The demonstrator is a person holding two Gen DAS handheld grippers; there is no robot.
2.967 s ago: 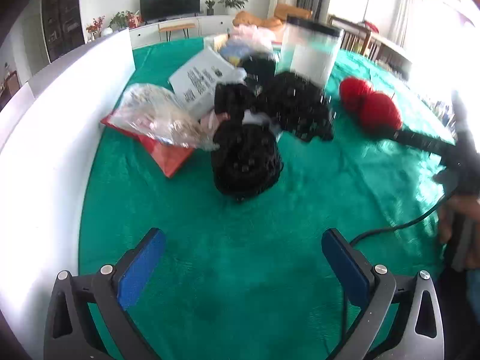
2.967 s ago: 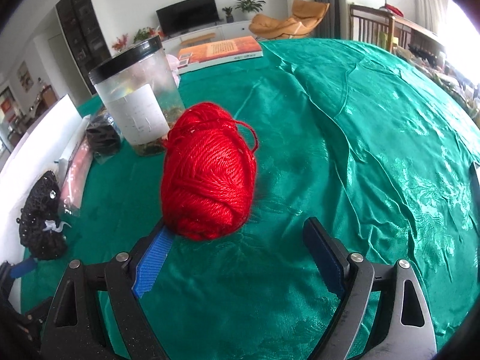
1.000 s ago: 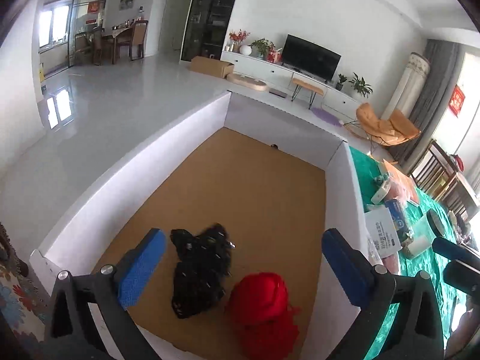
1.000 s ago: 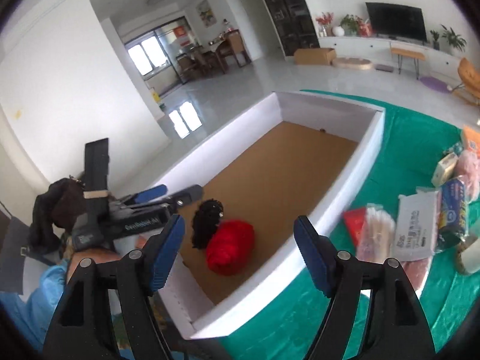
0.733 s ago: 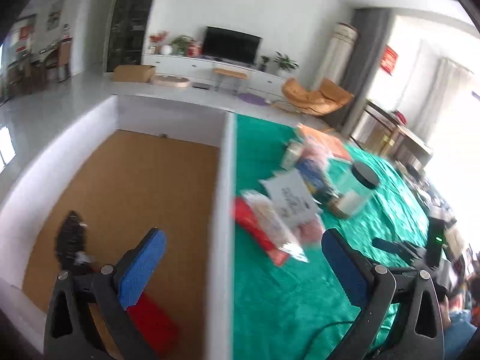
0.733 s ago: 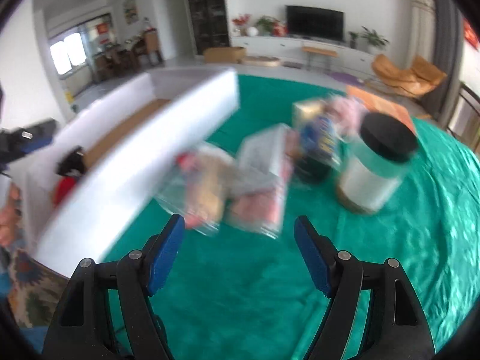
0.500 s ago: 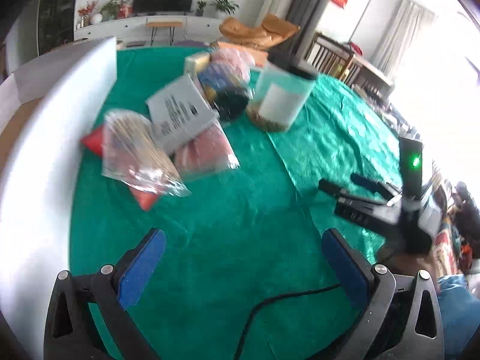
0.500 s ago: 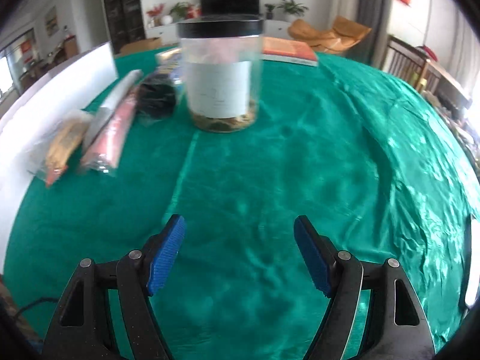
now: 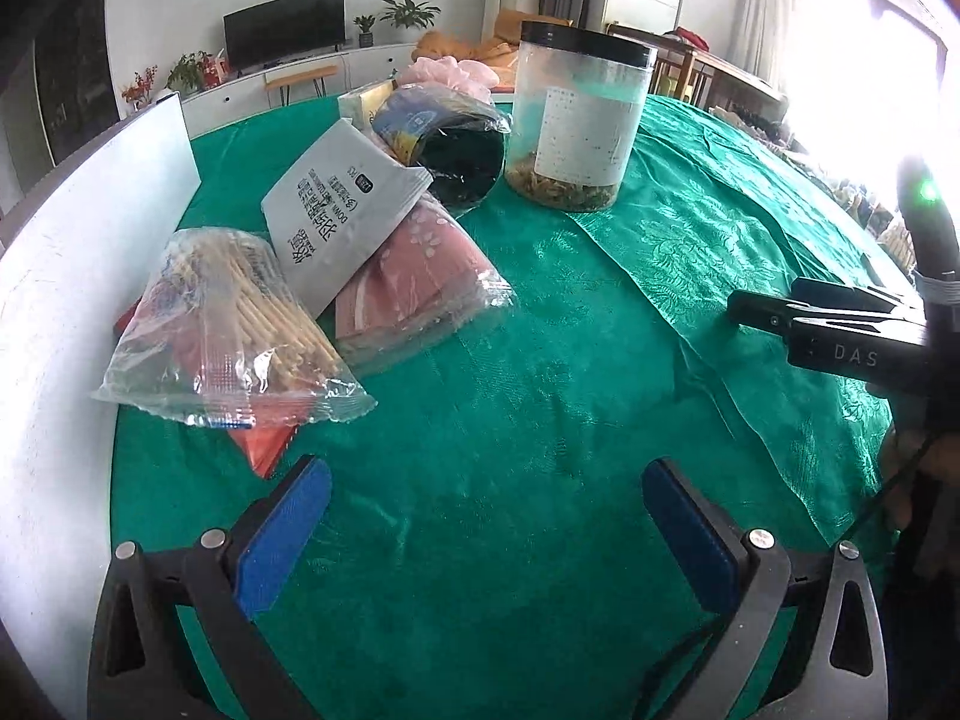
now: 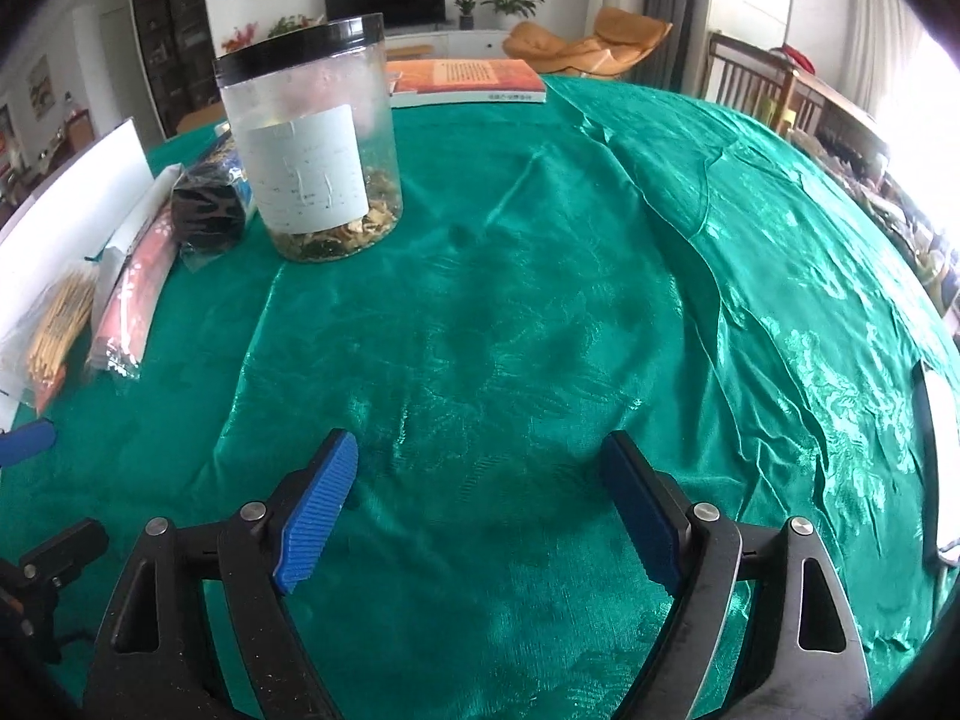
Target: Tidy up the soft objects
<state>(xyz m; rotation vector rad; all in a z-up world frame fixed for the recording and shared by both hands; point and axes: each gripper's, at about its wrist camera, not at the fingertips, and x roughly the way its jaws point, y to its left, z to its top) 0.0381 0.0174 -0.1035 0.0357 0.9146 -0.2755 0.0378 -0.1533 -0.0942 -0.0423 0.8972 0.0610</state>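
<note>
Over the green tablecloth (image 9: 540, 390) both grippers hang spread wide and empty, the left gripper (image 9: 486, 510) nearer the remaining soft packets: the pink packet (image 9: 414, 276) lies ahead and to its left, long axis running away toward the jar (image 9: 576, 120). Only the right gripper (image 10: 480, 492) view shows the orange book (image 10: 468, 81) (behind the jar).

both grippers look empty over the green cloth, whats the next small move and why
Probably swing the left gripper forward and left toward the bagged pink cloth, likely the nearest soft item. Both the left gripper and the right gripper are open and hold nothing. The pink cloth lies partly under a grey pouch beside a bag of sticks, so approach its free right end.
</note>
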